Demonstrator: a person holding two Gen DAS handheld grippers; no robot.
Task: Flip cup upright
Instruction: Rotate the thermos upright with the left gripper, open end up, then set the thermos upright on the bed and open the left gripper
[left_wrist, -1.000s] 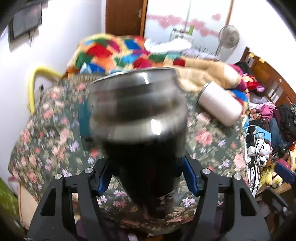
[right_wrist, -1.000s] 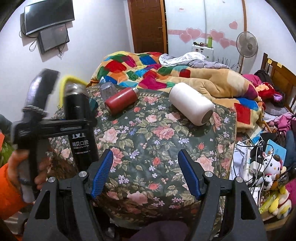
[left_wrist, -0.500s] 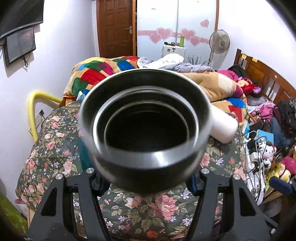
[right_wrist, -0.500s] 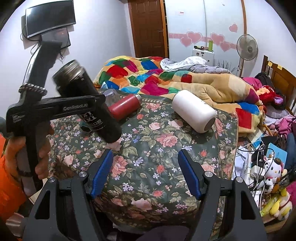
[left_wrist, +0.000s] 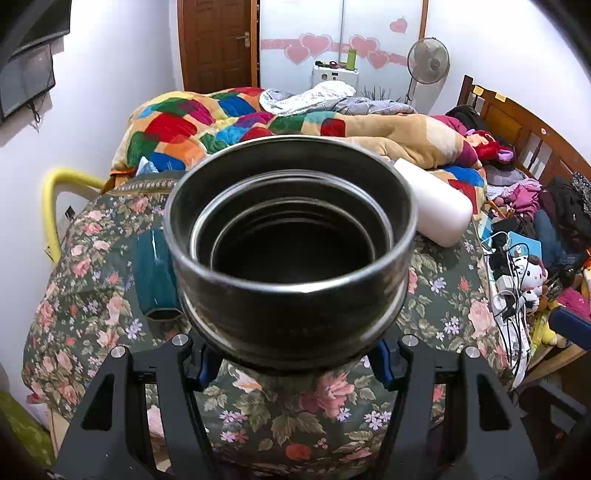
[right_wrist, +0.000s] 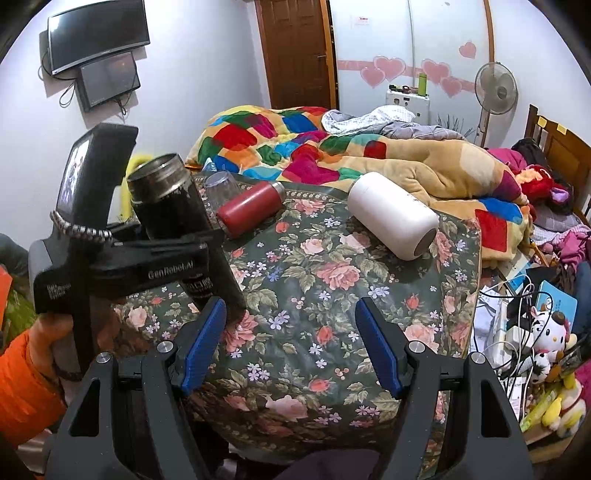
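Left claw (right_wrist: 207, 258) clamped on the black cup (right_wrist: 177, 221), held in the air above the floral tabletop (right_wrist: 332, 295), tilted with its open mouth up and leaning left. Right claw (right_wrist: 291, 343) wide open, holding nothing. White bottle (right_wrist: 391, 216) and red bottle (right_wrist: 251, 208) lie on their sides.

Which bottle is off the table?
The black bottle, tilted and clamped in the left tongs. The red bottle and white bottle lie on their sides.
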